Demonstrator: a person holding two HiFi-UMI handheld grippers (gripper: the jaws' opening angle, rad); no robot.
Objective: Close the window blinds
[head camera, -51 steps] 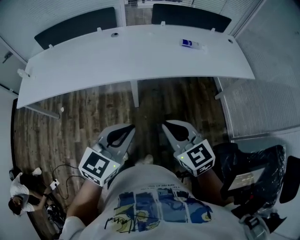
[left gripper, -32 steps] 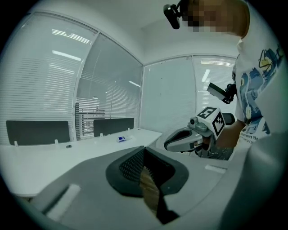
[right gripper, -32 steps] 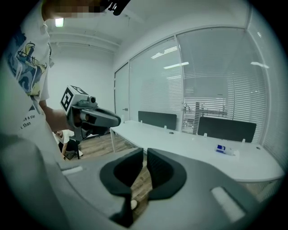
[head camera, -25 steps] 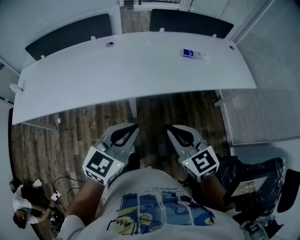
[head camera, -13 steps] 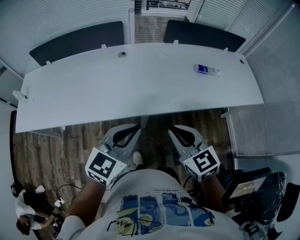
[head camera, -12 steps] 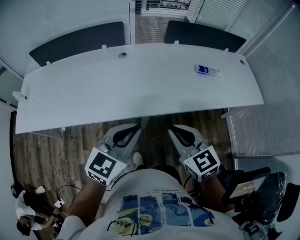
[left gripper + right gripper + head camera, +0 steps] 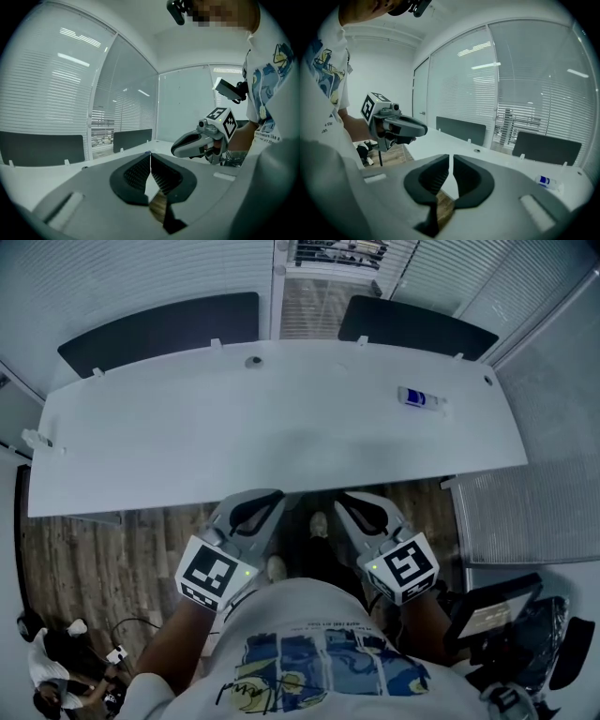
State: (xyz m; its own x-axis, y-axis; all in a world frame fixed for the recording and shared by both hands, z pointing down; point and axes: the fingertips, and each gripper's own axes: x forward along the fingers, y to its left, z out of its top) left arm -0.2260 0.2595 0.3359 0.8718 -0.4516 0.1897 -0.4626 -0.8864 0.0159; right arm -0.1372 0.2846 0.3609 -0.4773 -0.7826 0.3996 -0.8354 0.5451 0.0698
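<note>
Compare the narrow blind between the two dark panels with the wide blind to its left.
The narrow blind shows dark shapes through its slats; the wide blind looks evenly pale. The narrow blind sits between the left panel and the right panel; the wide blind runs behind the left panel. Both have horizontal slats and hang beyond the white desk.

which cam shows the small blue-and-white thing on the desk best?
Head view: the blue-and-white thing lies in the open on the white desk, seen from above. The right gripper view shows it small, low at the right edge. The left gripper view doesn't show it clearly.
</note>
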